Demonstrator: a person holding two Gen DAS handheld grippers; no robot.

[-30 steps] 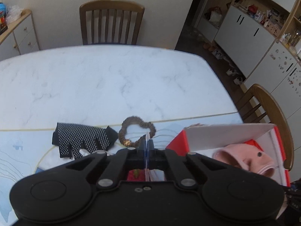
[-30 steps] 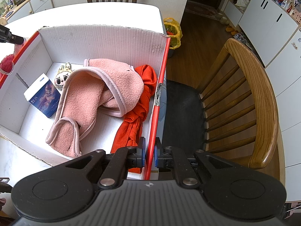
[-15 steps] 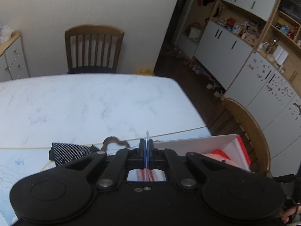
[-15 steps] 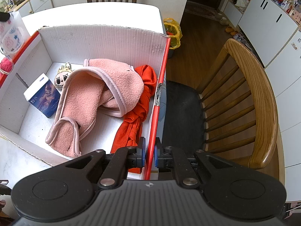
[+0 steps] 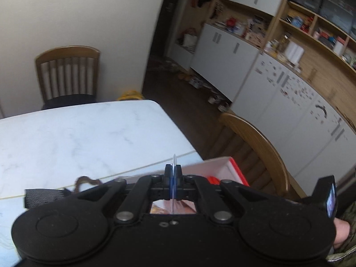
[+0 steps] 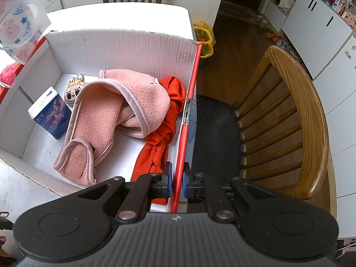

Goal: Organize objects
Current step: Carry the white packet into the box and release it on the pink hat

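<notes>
My left gripper [image 5: 173,178] is shut on a clear plastic bag [image 6: 17,29] printed with pink and blue shapes; the bag hangs high at the box's far left corner in the right wrist view, with a pink pompom [image 6: 7,77] below it. My right gripper [image 6: 177,179] is shut on the red right wall of the white cardboard box [image 6: 187,115]. Inside the box lie a pink fleece garment [image 6: 115,111], an orange cloth [image 6: 162,138], a blue packet [image 6: 50,113] and a small plush face [image 6: 72,90].
On the marble table [image 5: 77,138] lie a black mesh glove [image 5: 42,197] and a brown hair tie [image 5: 85,181], mostly hidden behind my left gripper. A wooden chair [image 6: 296,120] stands right of the box; another chair [image 5: 66,75] is at the table's far side.
My left gripper has risen and swung right with the bag, which now shows at the box's far left corner. My right gripper and the box have not moved.
</notes>
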